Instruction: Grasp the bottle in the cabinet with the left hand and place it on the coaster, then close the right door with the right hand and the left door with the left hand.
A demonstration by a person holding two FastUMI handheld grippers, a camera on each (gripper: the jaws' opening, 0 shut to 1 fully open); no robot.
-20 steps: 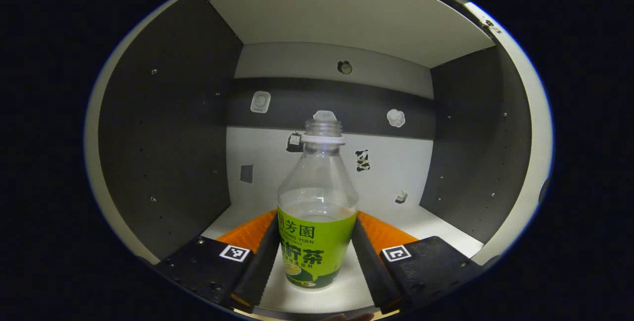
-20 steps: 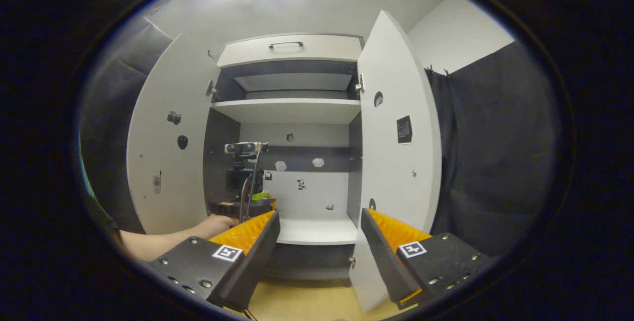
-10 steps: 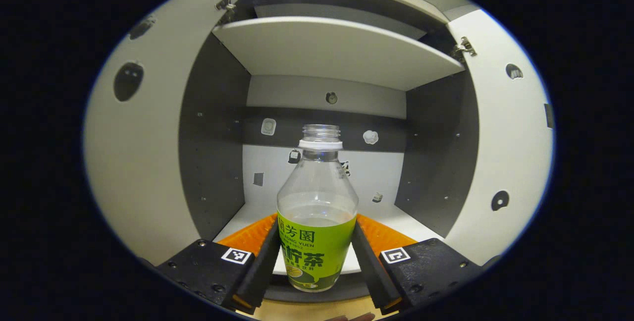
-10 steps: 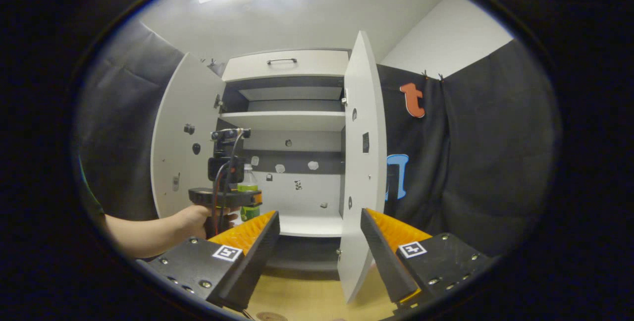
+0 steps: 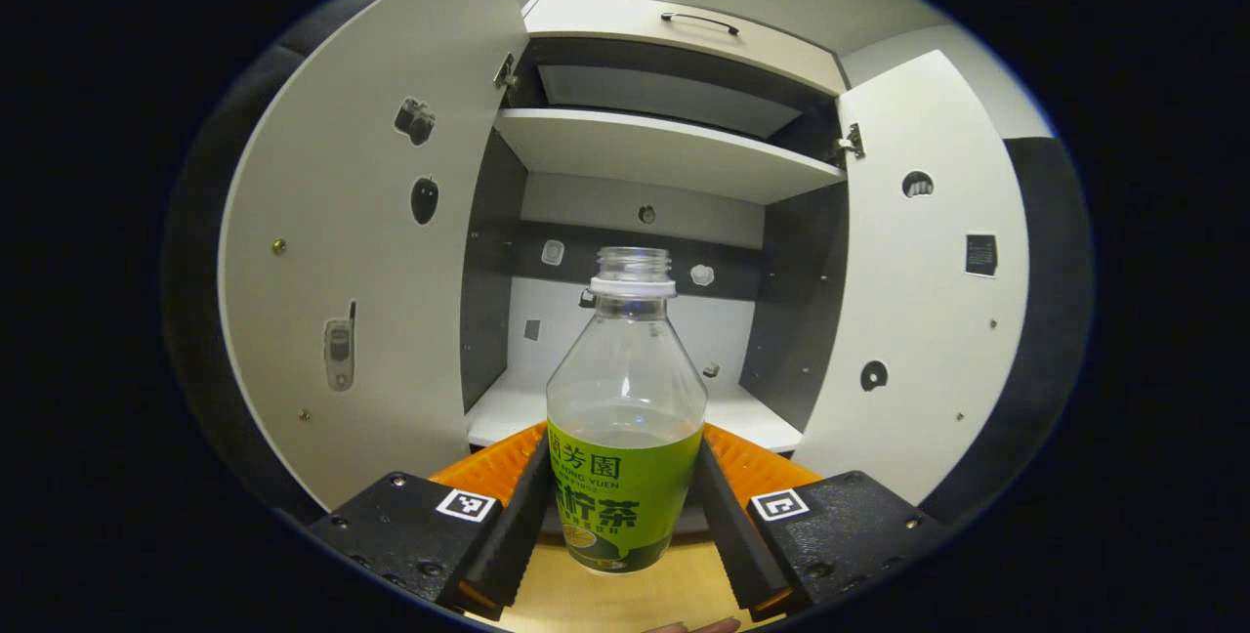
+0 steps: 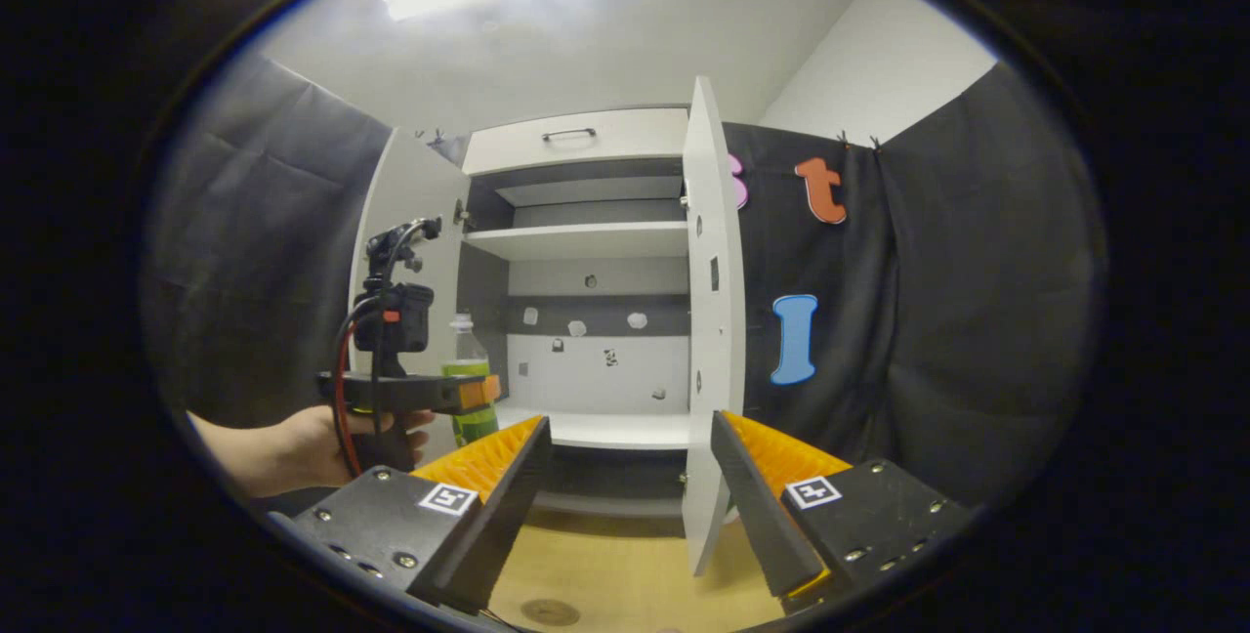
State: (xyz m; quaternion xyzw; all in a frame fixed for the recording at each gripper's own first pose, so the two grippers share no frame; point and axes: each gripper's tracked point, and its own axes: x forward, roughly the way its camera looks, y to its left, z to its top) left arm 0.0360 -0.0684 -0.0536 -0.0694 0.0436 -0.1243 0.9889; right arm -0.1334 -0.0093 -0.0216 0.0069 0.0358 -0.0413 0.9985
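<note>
A clear, uncapped bottle [image 5: 625,418] with a green label and a little liquid stands upright between the fingers of my left gripper [image 5: 625,486], which is shut on its label. It hangs in front of the open cabinet [image 5: 645,154], over the wooden table's edge. In the right gripper view the left gripper [image 6: 410,391], a hand [image 6: 293,433] and the bottle [image 6: 471,389] are left of the cabinet opening. My right gripper [image 6: 630,496] is open and holds nothing. The right door [image 6: 708,320] stands edge-on just beyond it. A small round coaster [image 6: 550,611] lies on the table below.
Both cabinet doors are swung wide: the left door [image 5: 361,301] and the right door [image 5: 918,301]. The lower shelf [image 5: 625,408] is bare, with small stickers on the back wall. The wooden table [image 6: 625,584] runs in front. Black cloth [image 6: 928,320] hangs to the right.
My left gripper has drawn the bottle back out of the cabinet, so both doors now frame the view. The right gripper's view has swung right, and the right door now looks thinner.
</note>
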